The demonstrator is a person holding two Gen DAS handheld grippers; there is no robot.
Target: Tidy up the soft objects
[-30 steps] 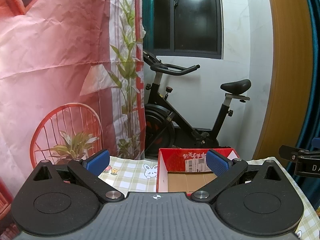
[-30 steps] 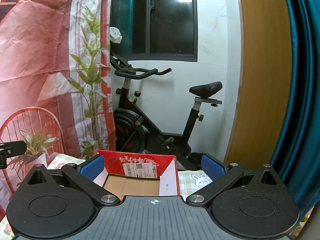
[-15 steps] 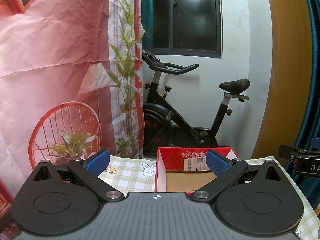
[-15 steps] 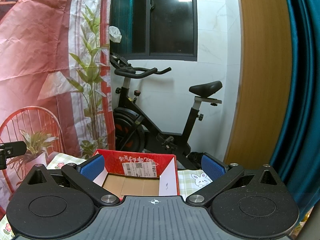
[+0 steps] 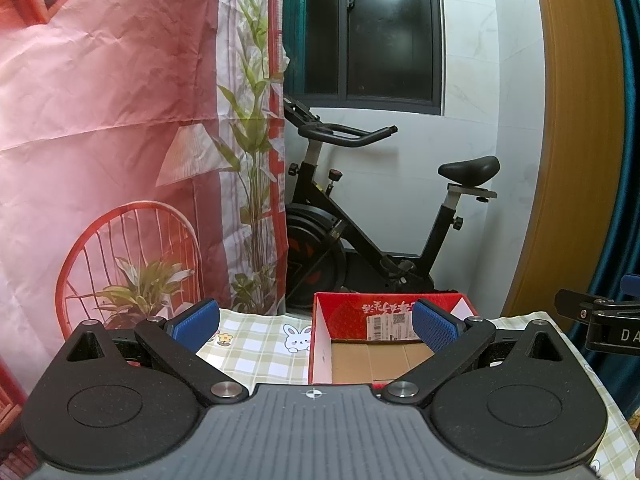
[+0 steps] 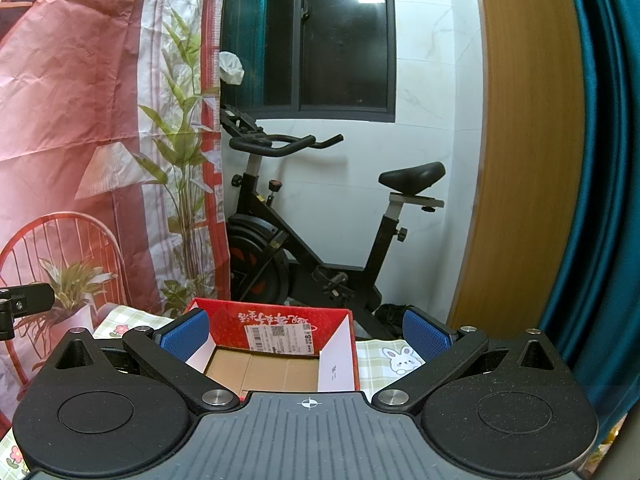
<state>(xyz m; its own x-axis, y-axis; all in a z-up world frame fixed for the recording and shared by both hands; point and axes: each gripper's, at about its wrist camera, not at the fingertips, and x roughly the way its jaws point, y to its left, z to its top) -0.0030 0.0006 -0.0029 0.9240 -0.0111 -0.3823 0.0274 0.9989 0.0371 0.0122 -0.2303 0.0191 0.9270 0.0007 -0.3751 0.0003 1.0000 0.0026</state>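
Observation:
A red cardboard box point(image 5: 360, 312) with a bare brown floor stands open on the checked tablecloth point(image 5: 256, 344); the right wrist view shows the same box point(image 6: 280, 324) straight ahead. My left gripper point(image 5: 316, 322) is open with nothing between its blue pads, and the box lies ahead to its right. My right gripper point(image 6: 306, 330) is open too, held wide above the near side of the box. No soft object shows in either view. Part of the right gripper's body point(image 5: 600, 320) juts in at the right edge of the left wrist view.
A black exercise bike point(image 5: 360, 224) stands beyond the table against the white wall. A pink printed backdrop point(image 5: 120, 140) hangs at the left. A wooden panel point(image 6: 520, 160) and a teal curtain point(image 6: 600, 200) close off the right.
The left gripper has tipped slightly upward or back, so the box and tablecloth show a little more. The right gripper has hardly moved. Both stay open.

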